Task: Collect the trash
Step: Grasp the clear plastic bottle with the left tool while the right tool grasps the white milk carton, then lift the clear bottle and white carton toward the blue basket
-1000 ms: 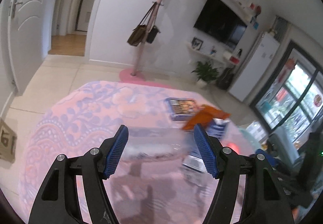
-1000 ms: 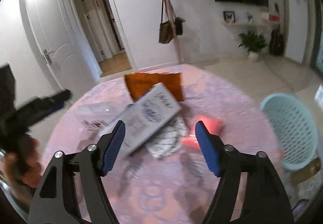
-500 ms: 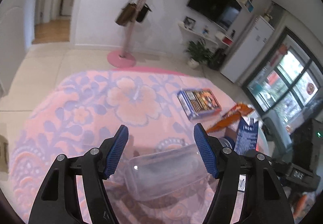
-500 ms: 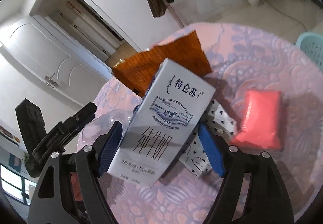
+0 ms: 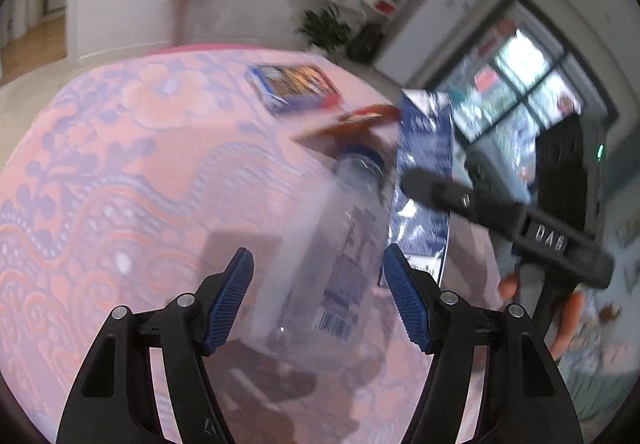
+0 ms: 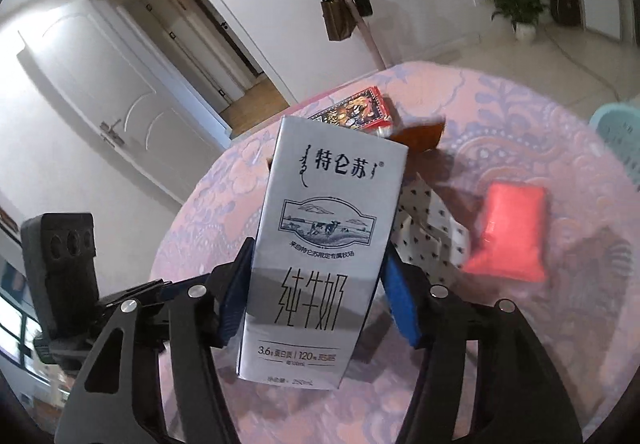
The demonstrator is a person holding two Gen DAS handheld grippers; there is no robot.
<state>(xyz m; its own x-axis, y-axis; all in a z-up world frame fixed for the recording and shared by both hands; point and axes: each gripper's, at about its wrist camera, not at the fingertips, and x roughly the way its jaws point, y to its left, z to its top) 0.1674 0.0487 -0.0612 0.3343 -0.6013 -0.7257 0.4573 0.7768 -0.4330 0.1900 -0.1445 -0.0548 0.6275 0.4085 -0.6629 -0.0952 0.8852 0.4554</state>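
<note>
Carton (image 6: 320,244) of milk sits clamped in my right gripper (image 6: 316,292); my left gripper (image 5: 318,300) gapes wide around a bottle (image 5: 332,256).

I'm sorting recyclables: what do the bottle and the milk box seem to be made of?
Bottle: clear thin plastic, glossy; the tablecloth shows through it, and it has a blue cap and a printed label with a barcode. Milk box: probably coated paperboard, smooth silver-grey print with crisp folded edges, held in the right gripper.
</note>
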